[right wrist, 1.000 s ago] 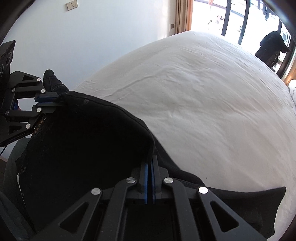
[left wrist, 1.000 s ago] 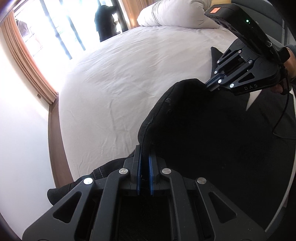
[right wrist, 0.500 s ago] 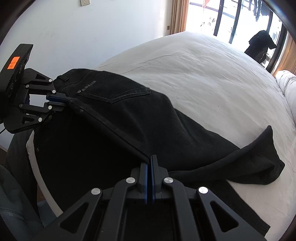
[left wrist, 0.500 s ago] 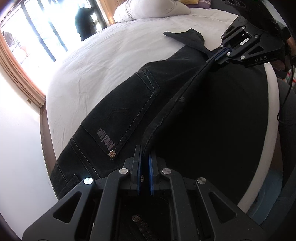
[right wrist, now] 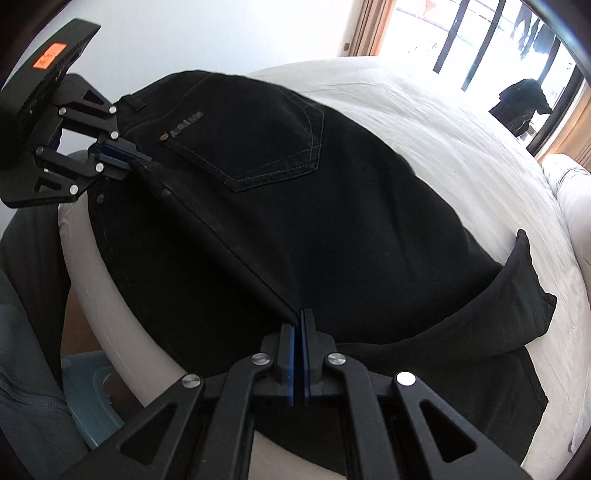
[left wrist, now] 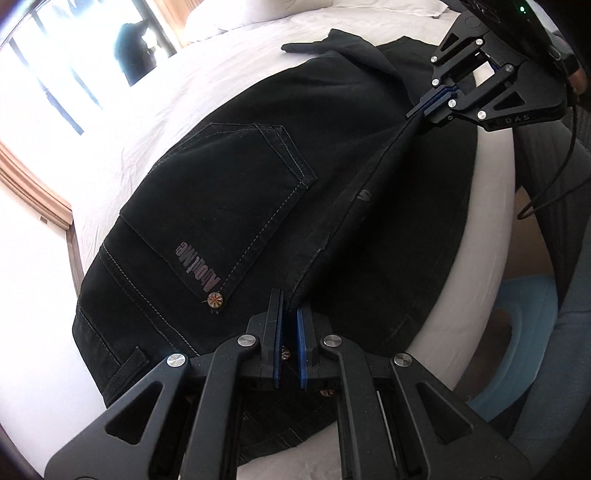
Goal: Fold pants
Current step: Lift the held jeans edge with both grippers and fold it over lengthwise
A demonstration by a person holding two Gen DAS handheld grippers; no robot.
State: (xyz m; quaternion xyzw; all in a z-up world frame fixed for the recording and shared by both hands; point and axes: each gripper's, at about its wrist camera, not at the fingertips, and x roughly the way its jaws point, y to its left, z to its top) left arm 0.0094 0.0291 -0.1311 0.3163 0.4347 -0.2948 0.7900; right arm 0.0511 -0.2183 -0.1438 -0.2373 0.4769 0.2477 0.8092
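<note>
Pants (left wrist: 258, 206): one pair
Grippers: two, left (left wrist: 290, 306) and right (right wrist: 298, 325)
Bed (right wrist: 424, 122): one
Back pockets showing (left wrist: 236, 206): one
Pillows (left wrist: 266, 11): one

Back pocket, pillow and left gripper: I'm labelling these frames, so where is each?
Back pocket (left wrist: 236, 192), left wrist view, on the pocket's middle.
Pillow (left wrist: 258, 11), left wrist view, on its white side.
Left gripper (right wrist: 122, 155), right wrist view, between its fingertips.

**Both grippers pinching at once**

The left black two-finger gripper (left wrist: 290, 314) is pointing toward the far right, its blue-padded jaws nearly together and pinching fabric. The right black two-finger gripper (right wrist: 298, 332) is reaching toward the far left, jaws pressed together and gripping too.
</note>
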